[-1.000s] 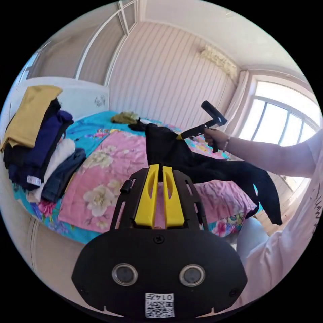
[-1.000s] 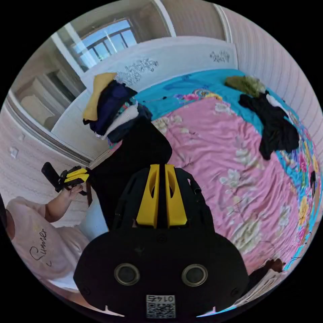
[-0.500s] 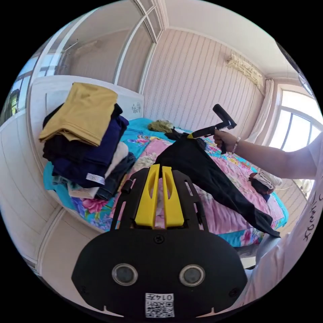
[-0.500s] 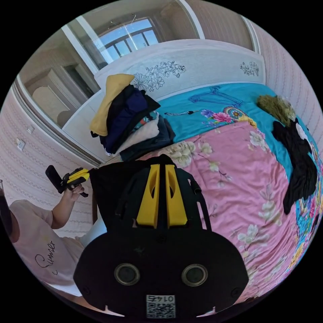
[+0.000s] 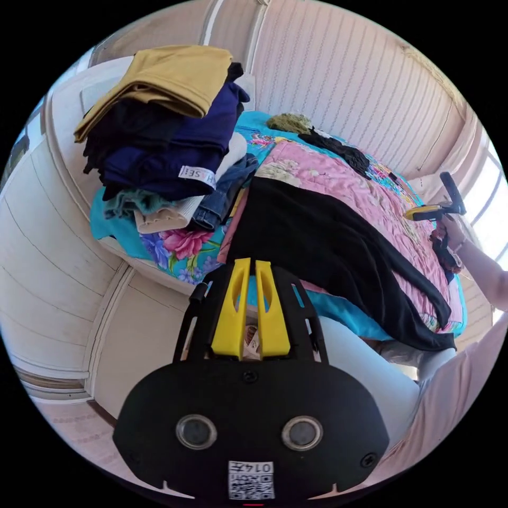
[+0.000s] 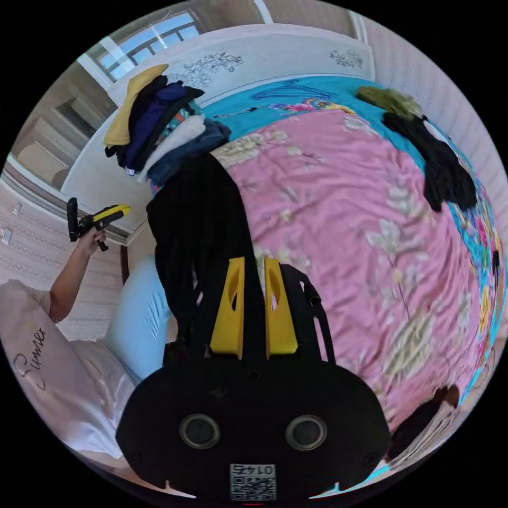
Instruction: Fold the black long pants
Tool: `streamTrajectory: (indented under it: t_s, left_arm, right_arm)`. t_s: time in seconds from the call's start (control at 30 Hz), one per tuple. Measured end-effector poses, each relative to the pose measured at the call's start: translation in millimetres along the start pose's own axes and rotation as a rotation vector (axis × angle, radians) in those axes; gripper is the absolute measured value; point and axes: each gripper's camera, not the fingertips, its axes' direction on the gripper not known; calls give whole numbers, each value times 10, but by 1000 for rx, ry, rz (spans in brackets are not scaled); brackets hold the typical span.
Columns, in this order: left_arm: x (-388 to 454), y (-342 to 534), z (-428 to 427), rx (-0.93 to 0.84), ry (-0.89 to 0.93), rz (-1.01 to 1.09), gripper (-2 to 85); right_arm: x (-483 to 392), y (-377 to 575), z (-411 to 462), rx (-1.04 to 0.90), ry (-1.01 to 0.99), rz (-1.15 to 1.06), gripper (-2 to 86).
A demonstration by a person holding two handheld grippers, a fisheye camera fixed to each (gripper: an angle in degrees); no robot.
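The black long pants (image 5: 317,238) lie flat along the near edge of the bed's pink blanket (image 5: 338,180), waist by the clothes pile and legs trailing toward the foot. In the left gripper view, my left gripper (image 5: 252,262) sits just off the waist edge, jaws close together with no cloth between them. In the right gripper view it (image 6: 126,209) is held clear of the pants (image 6: 196,222). My right gripper (image 6: 254,259) hovers over the leg end, jaws parted, black cloth behind the gap. It (image 5: 408,214) hangs above the blanket.
A tall pile of folded clothes (image 5: 159,132) stands at the head of the bed next to the waist. Another black garment (image 6: 444,169) and an olive one (image 6: 389,98) lie at the far side. The person's light blue leg (image 6: 137,317) presses against the bed edge.
The pants, held up between both grippers before, now lie spread on the bed. My left gripper has let go of the waist corner and pulled away. The right jaws have parted.
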Motion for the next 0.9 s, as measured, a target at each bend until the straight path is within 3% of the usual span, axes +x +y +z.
streamTrajectory:
  t_s: [0.2, 0.4, 0.6, 0.9]
  left_arm:
    - [1123, -203, 251, -13, 102, 305, -1]
    - [2725, -419, 1078, -64, 306, 575, 23]
    - [4031, -470, 1964, -159, 298, 746, 59]
    - [4631, -327, 2759, -292, 199, 808, 58]
  right_arm:
    - [714, 2401, -472, -40, 191, 505, 71]
    - [755, 4170, -538, 30, 210, 824, 81]
    - [874, 4870, -244, 185, 100, 934, 101]
    - [1189, 5061, 135, 200, 29, 887, 47]
